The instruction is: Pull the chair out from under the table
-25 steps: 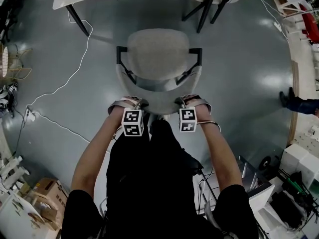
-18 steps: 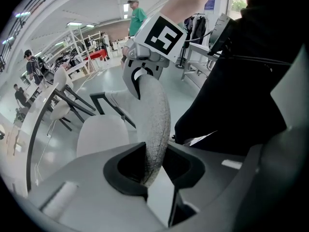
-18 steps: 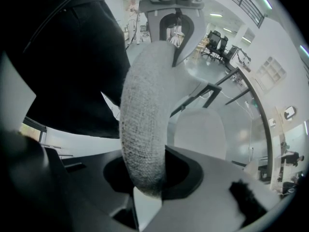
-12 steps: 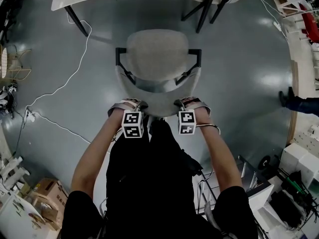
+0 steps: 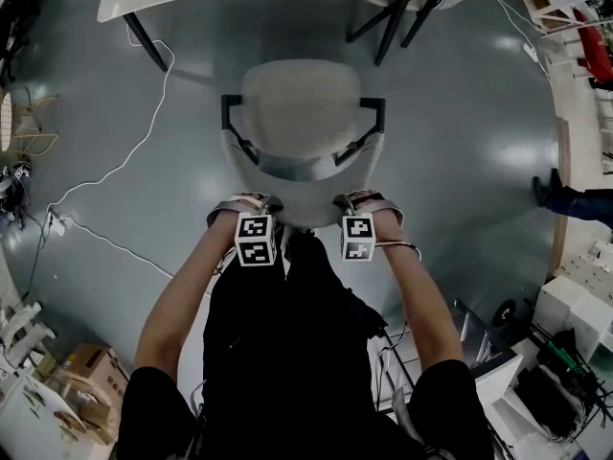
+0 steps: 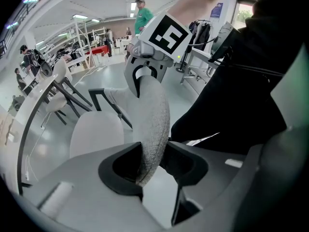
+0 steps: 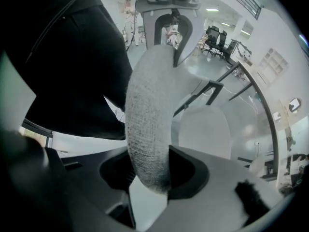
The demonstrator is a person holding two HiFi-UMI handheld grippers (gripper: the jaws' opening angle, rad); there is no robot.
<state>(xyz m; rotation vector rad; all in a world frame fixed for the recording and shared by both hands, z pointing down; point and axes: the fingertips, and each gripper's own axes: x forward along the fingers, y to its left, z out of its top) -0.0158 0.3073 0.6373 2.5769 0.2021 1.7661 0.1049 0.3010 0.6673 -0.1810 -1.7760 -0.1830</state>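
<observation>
Overhead view, two close-ups, all on chair

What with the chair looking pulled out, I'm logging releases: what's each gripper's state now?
Left gripper: open, jaws have just been opening, chair backrest between them.
Right gripper: open, jaws have just been opening, chair backrest between them.

I see a white cable snaking across the grey floor on the left, a cardboard box at lower left, and someone's dark shoe at the right edge.
</observation>
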